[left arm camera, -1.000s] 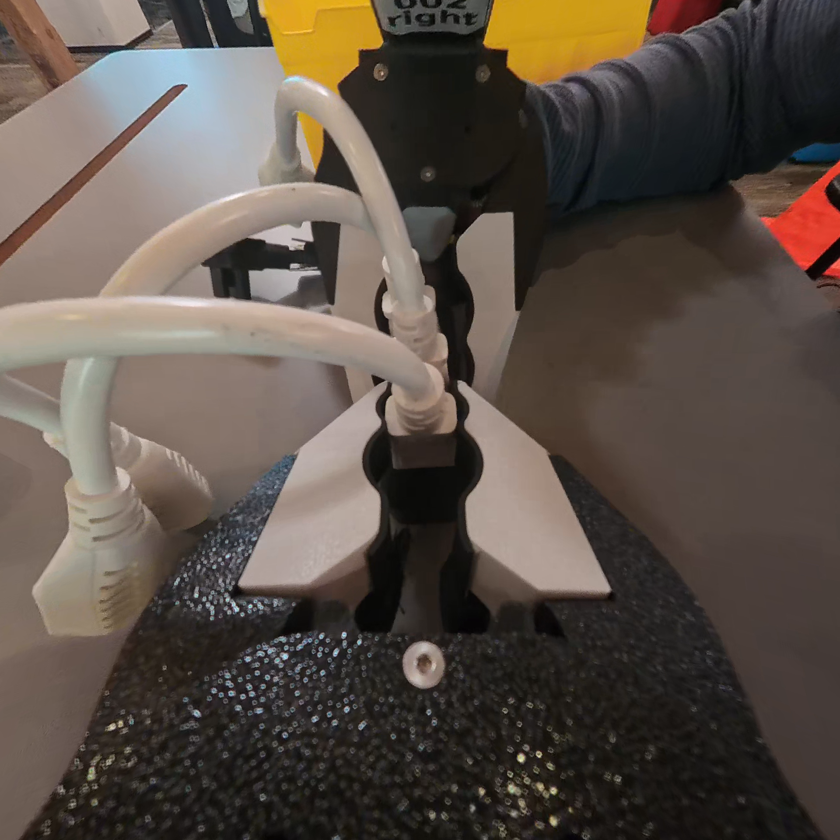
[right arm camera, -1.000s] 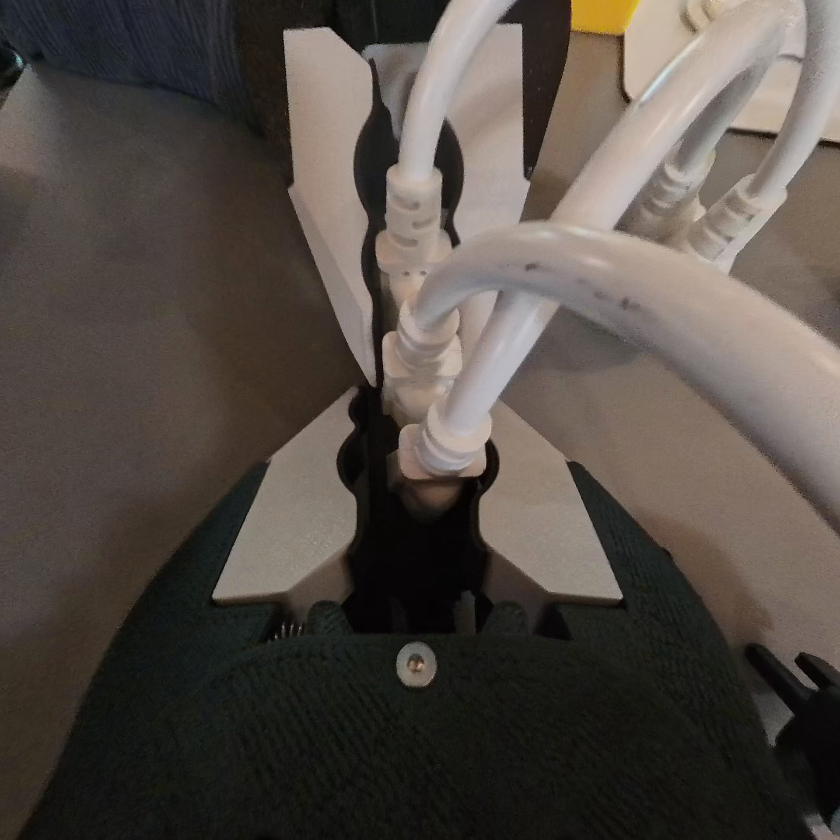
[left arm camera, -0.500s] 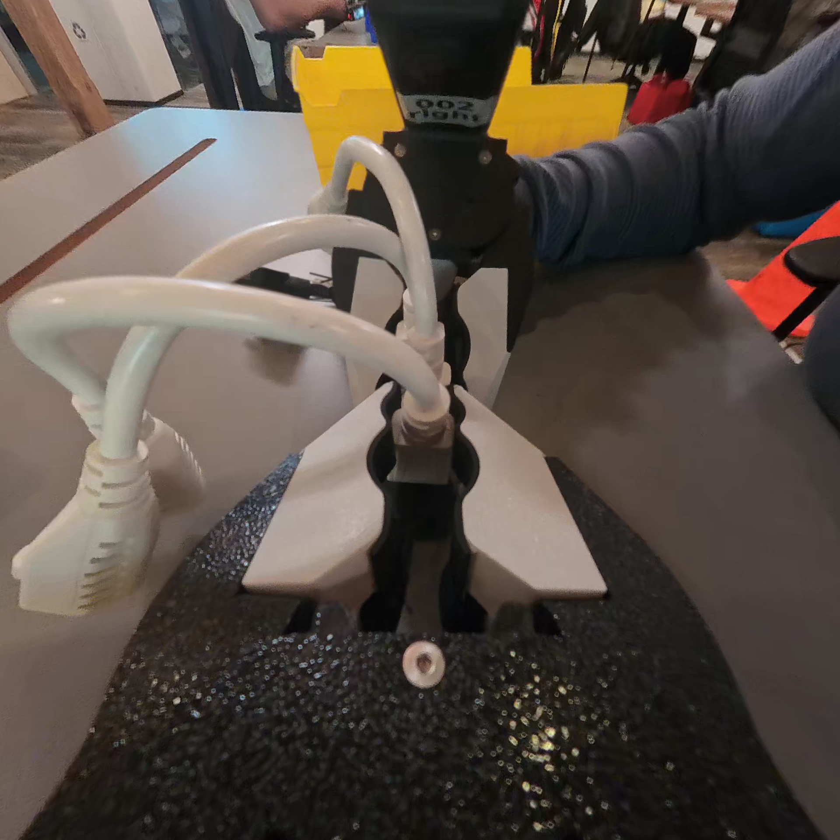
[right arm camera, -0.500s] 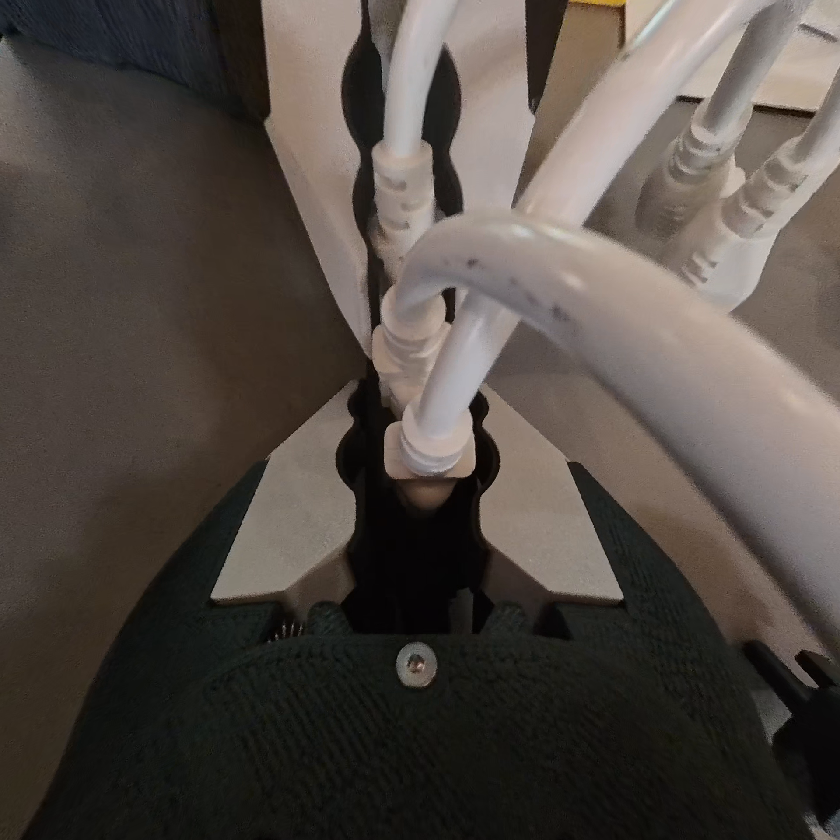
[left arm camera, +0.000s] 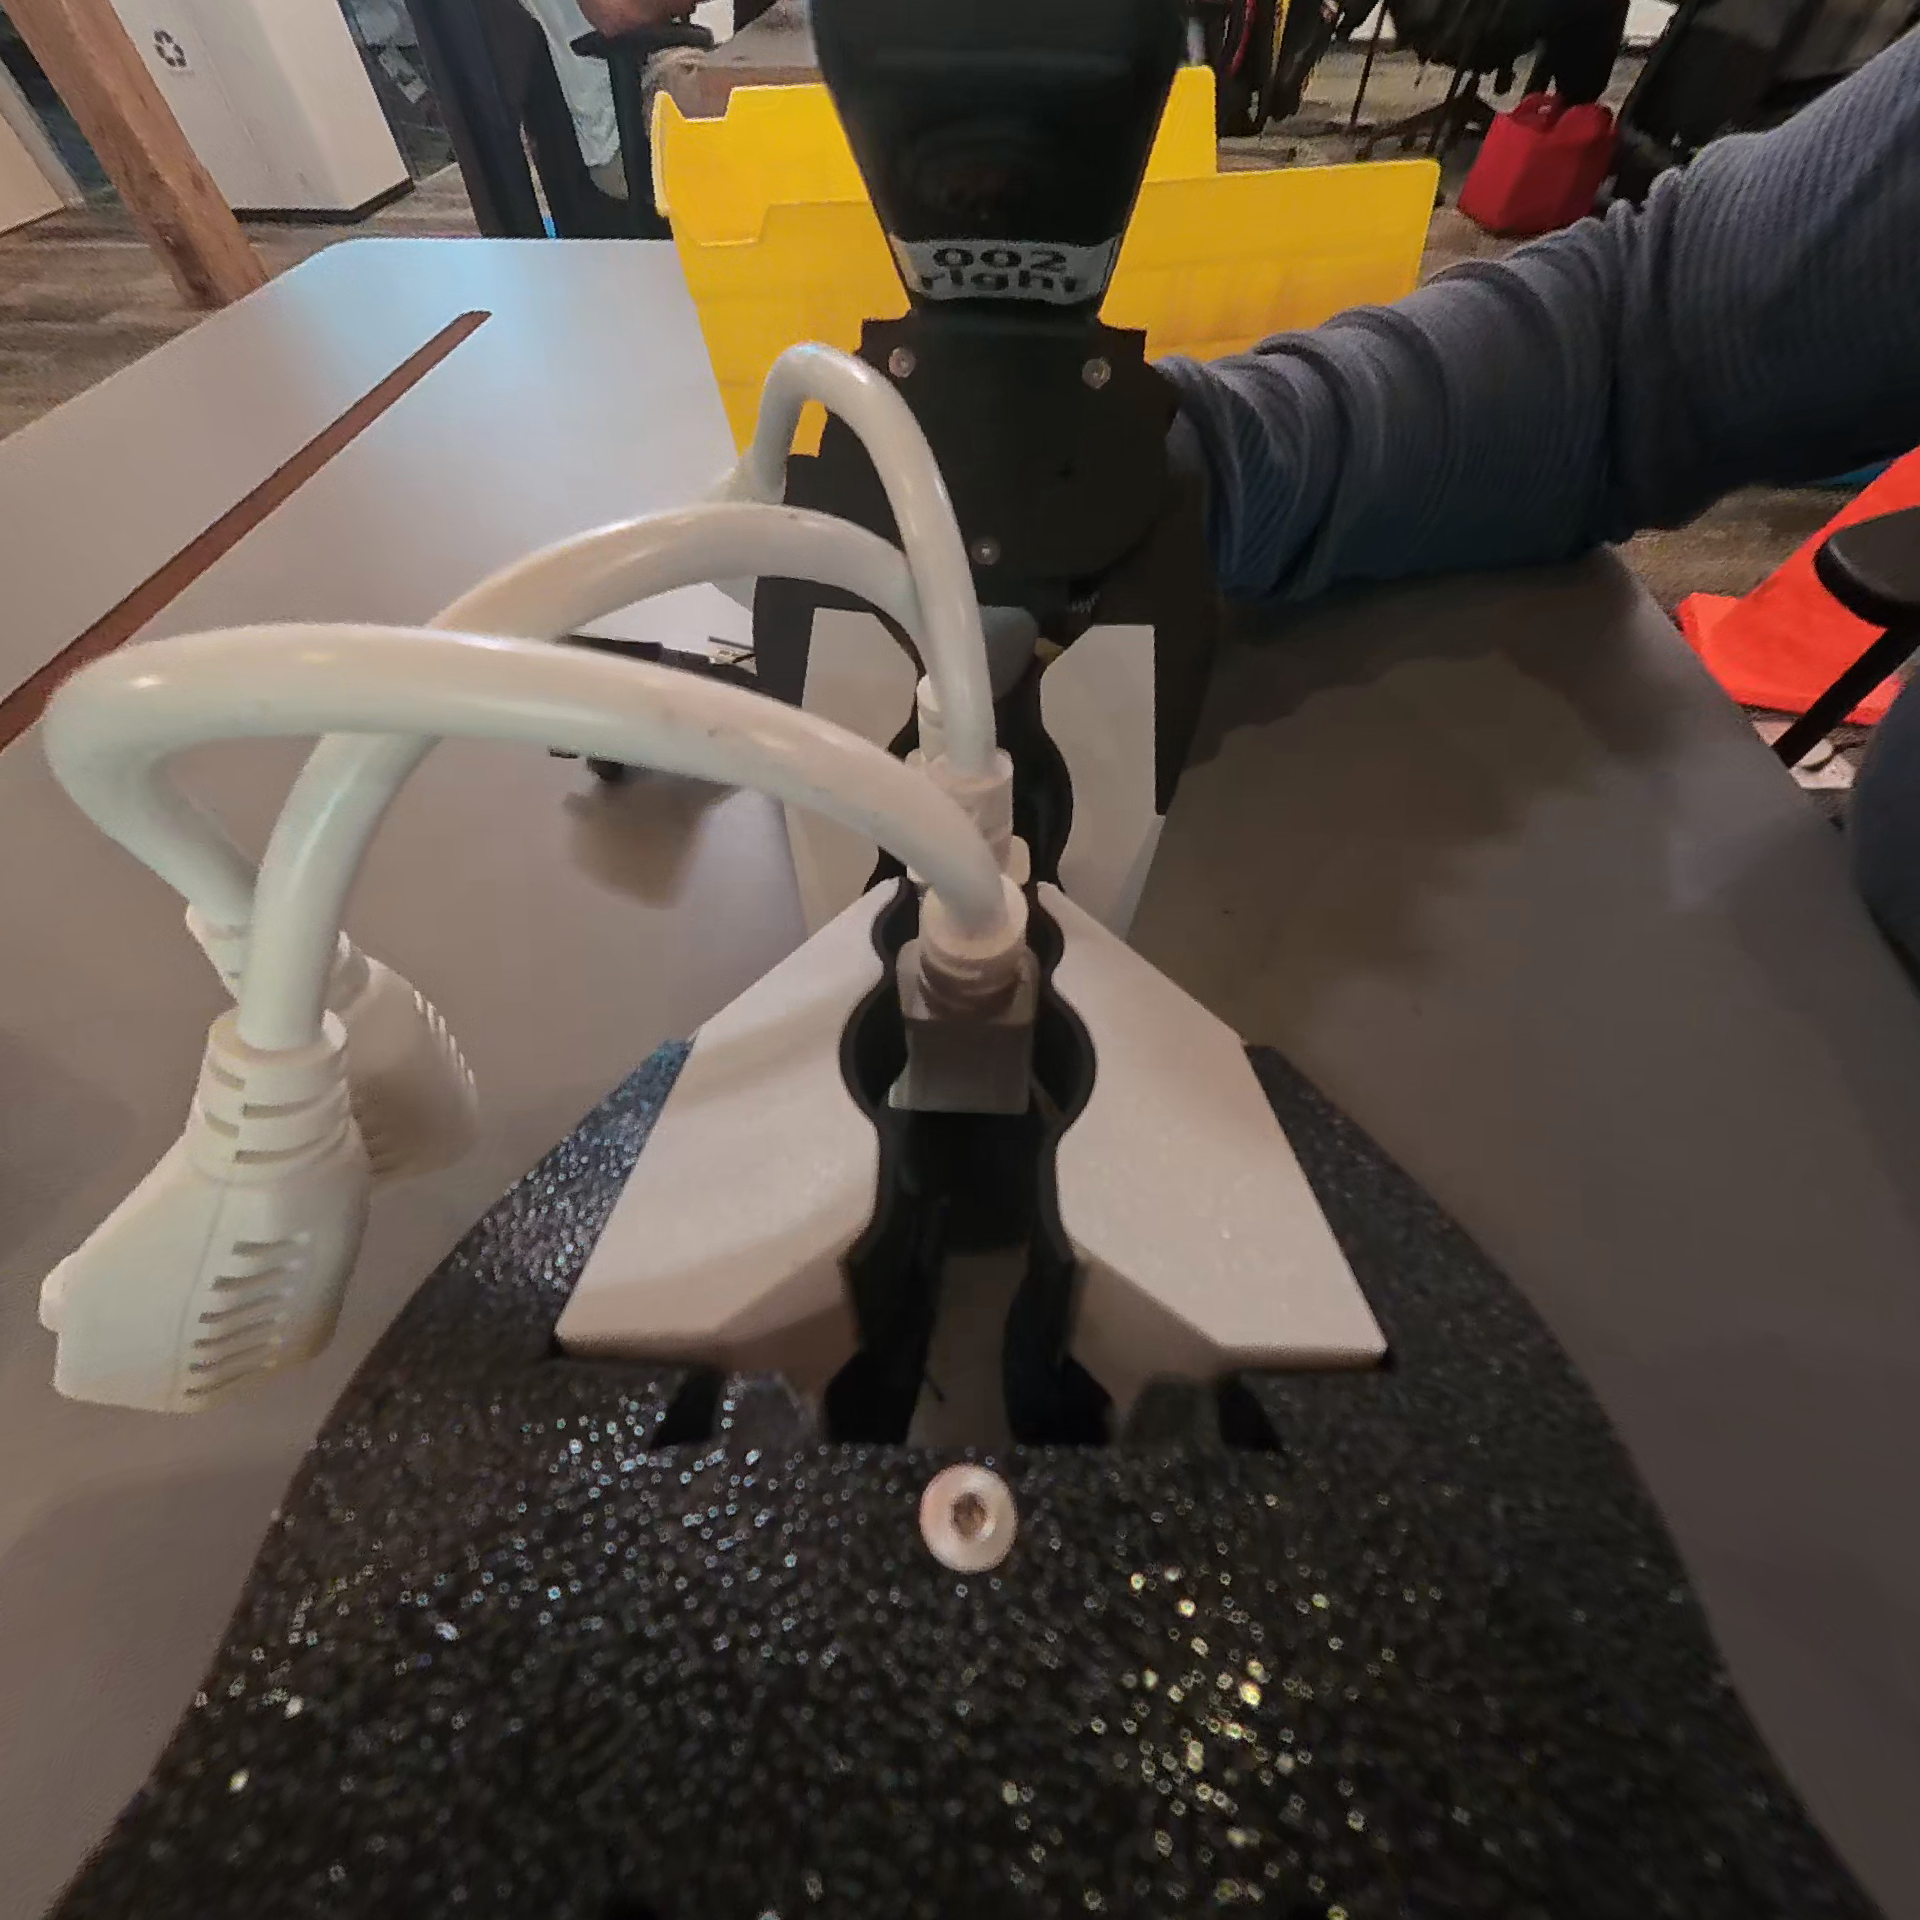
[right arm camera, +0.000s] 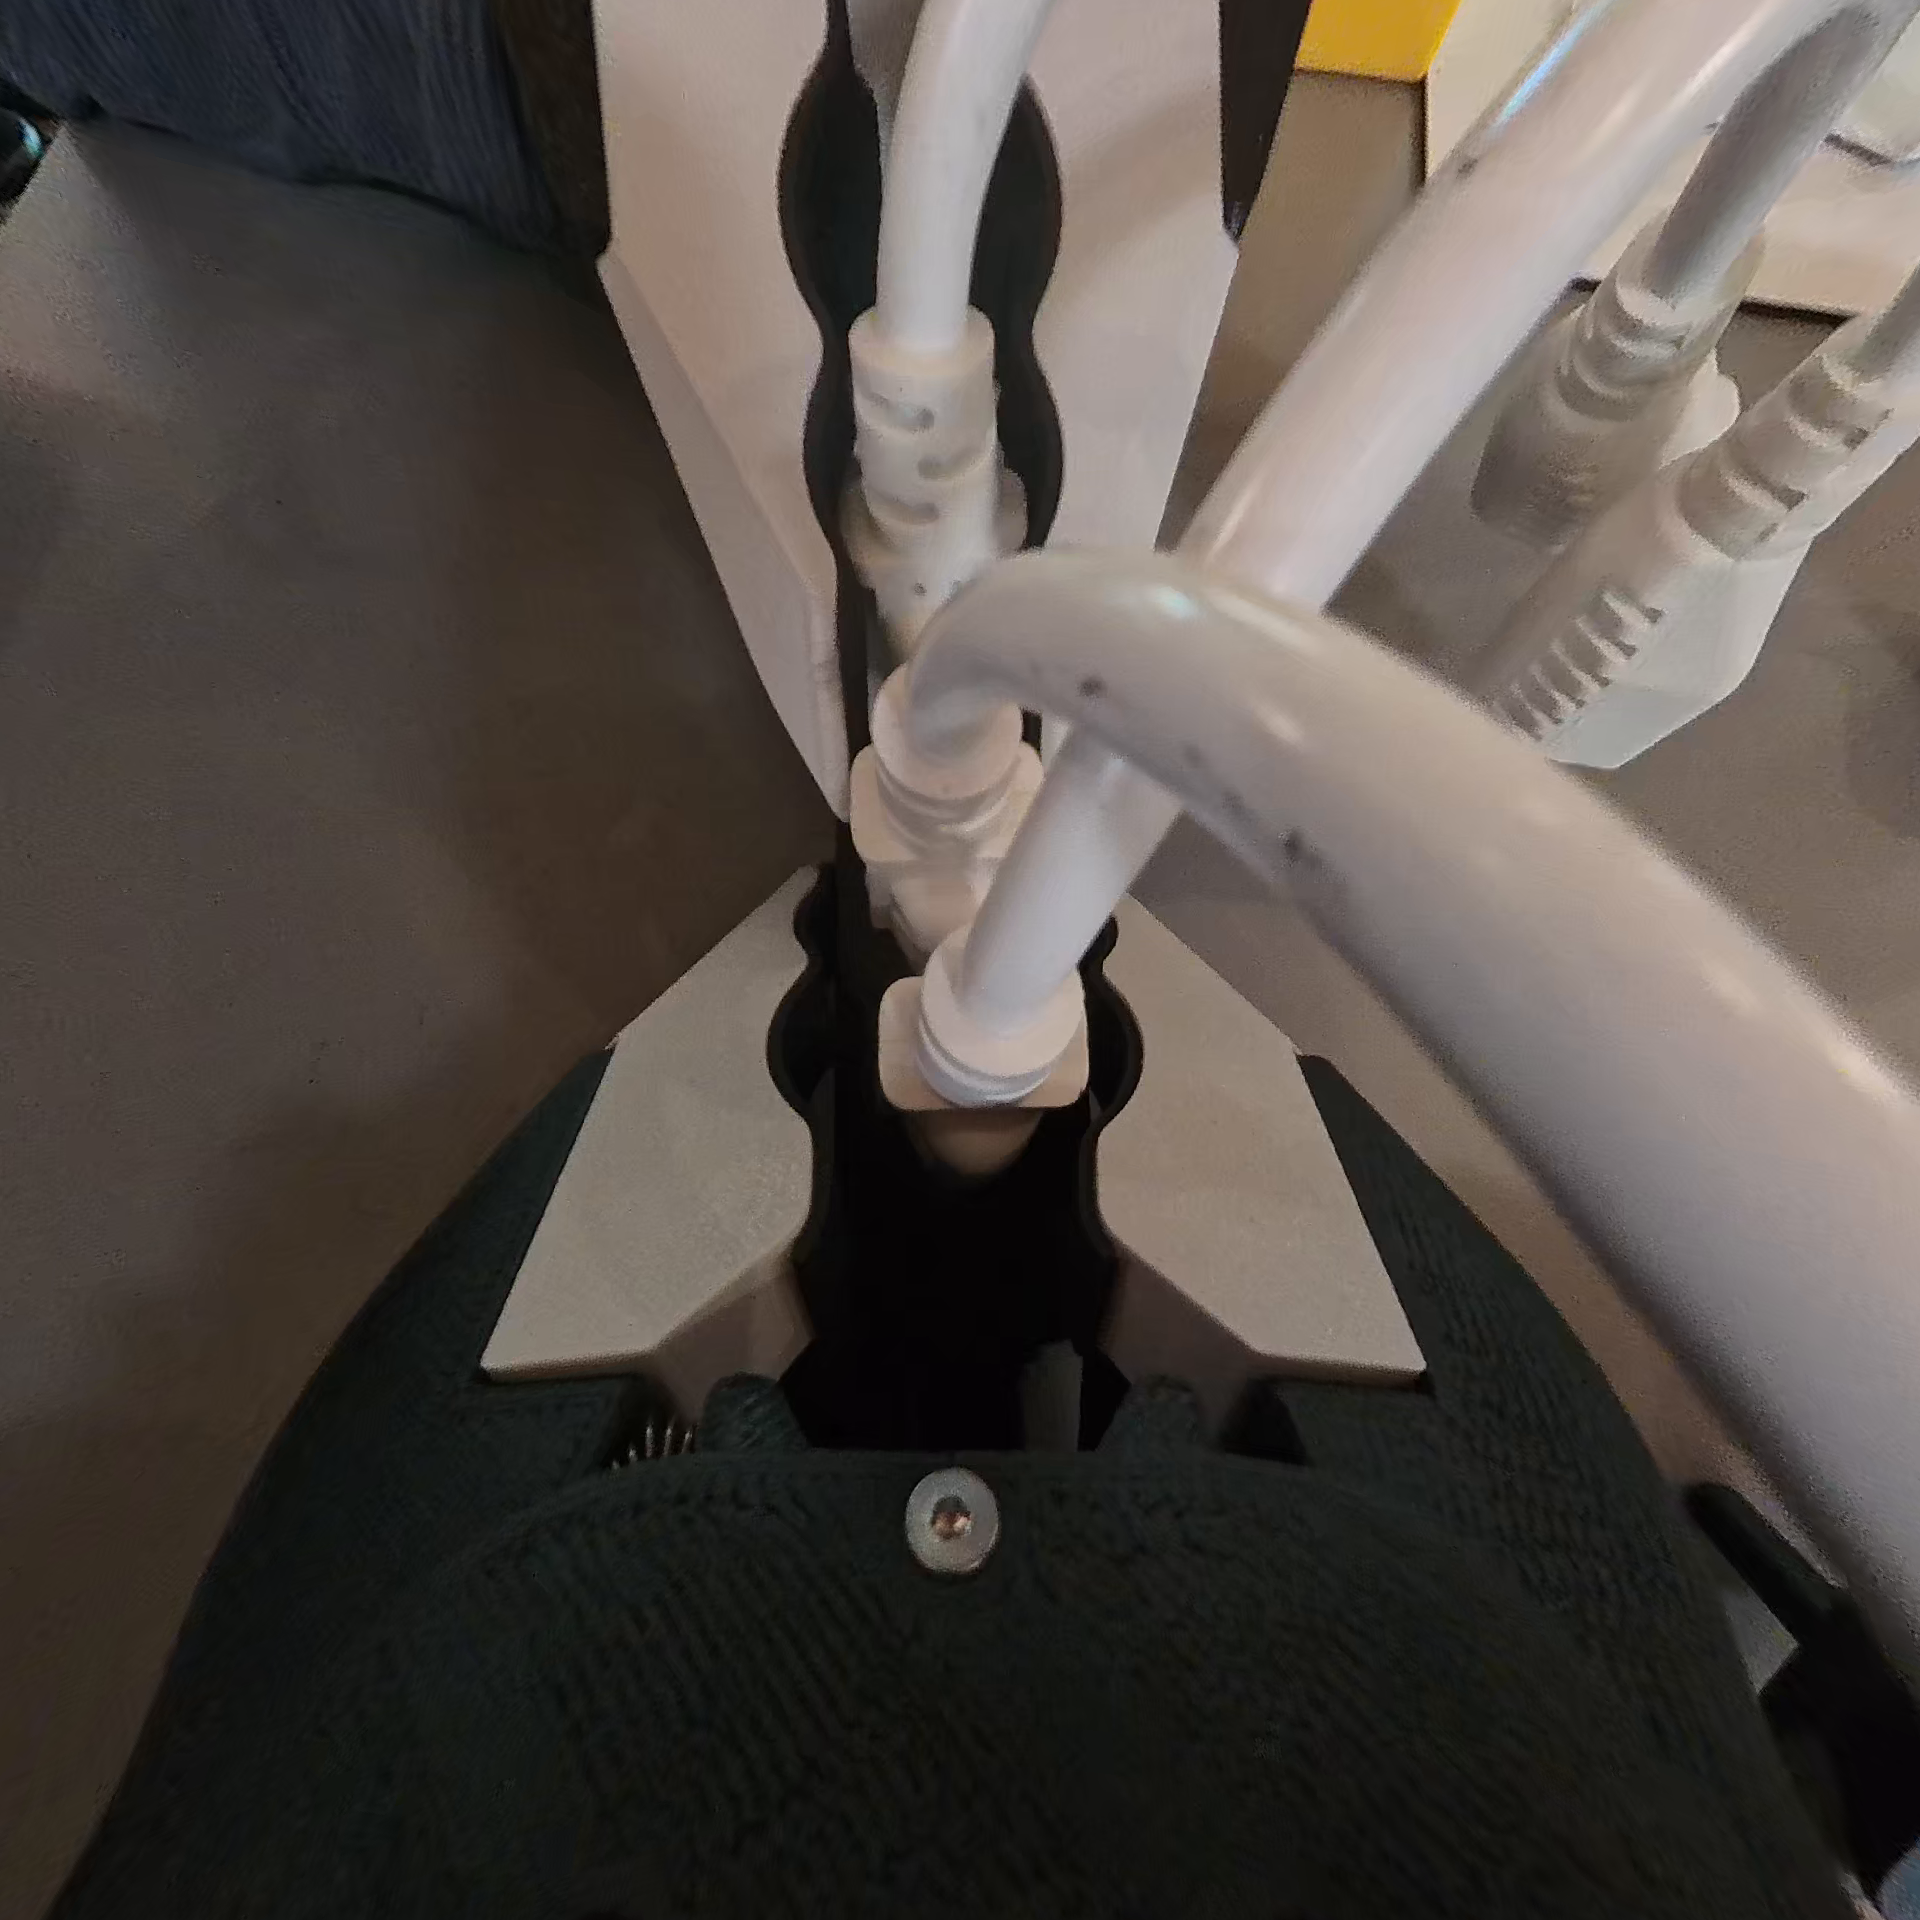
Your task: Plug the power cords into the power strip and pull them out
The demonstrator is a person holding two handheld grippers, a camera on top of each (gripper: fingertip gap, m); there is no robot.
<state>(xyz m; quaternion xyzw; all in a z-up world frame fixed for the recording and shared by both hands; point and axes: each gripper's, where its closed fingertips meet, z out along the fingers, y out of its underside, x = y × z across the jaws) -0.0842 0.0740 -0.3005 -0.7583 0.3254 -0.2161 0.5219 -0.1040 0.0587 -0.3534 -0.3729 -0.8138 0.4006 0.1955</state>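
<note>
Three white power cords [left arm camera: 540, 675] rise from a row of ribbed end fittings held in line between my two grippers. My left gripper [left arm camera: 966, 914] is shut on the nearest fitting [left arm camera: 964, 1049]. My right gripper [left arm camera: 987, 831] faces it, fingertips almost touching, and is shut on the far fitting [right arm camera: 982, 1060]. The cords arch left to white plug heads [left arm camera: 208, 1278] that hang above the grey table [left arm camera: 1455, 1039]. In the right wrist view the plug heads [right arm camera: 1662, 623] hang at the upper right and the left gripper [right arm camera: 935, 623] is opposite. I cannot tell whether a power strip lies under the fittings.
A yellow bin [left arm camera: 1278, 239] stands behind the right gripper. A person's blue sleeve [left arm camera: 1507, 416] reaches in from the right. A small black item [left arm camera: 665, 655] lies on the table behind the cords. An orange object [left arm camera: 1797, 634] is past the table's right edge. One gripper's finger ends stand about 5 cm off the other's.
Both grippers have risen together with the cords in them. The plug heads, which lay on the table, now hang above it. Neither grip has changed.
</note>
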